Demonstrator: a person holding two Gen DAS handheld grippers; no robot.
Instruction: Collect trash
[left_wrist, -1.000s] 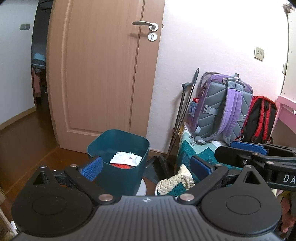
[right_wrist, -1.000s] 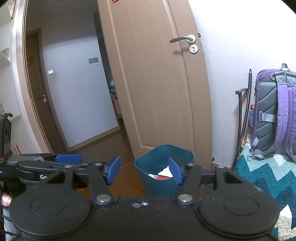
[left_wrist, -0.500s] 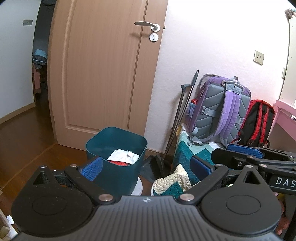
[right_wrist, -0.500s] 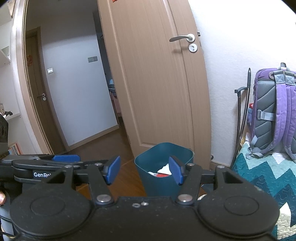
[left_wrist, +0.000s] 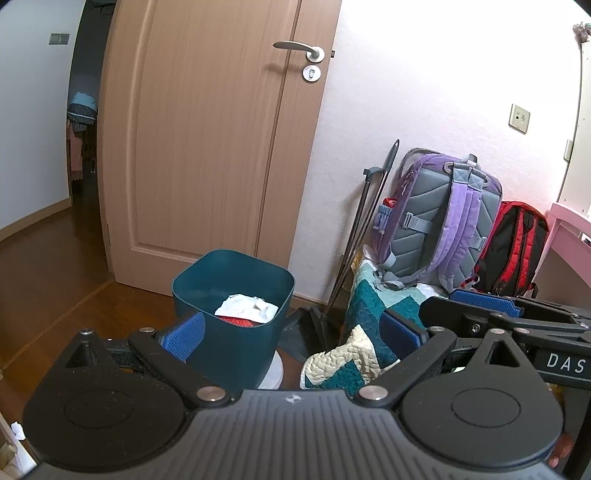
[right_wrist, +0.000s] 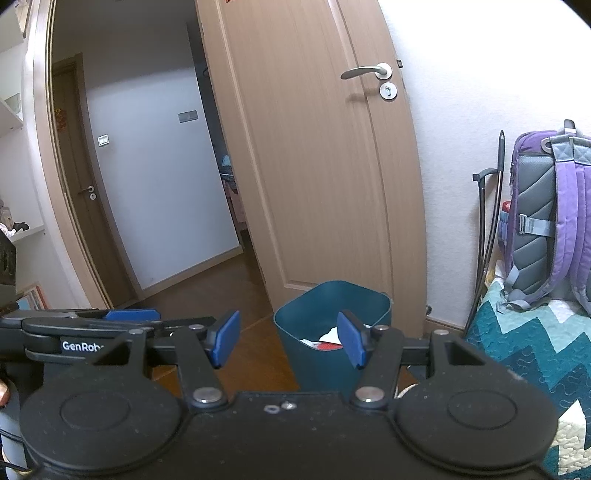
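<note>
Comparing with one second earlier, both empty grippers, left (left_wrist: 291, 330) and right (right_wrist: 288, 341), stayed spread, bin (left_wrist: 236, 291) slightly farther. Only the left view showed the red backpack (left_wrist: 511, 245).

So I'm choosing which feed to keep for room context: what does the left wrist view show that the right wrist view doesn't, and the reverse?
Only the left wrist view shows the red backpack, the wall socket and the dustpan. Only the right wrist view shows the hallway door and the shelf at far left. Both show the teal bin with white paper inside, the purple backpack, the wooden door, the quilt, and both open grippers, left gripper and right gripper.
</note>
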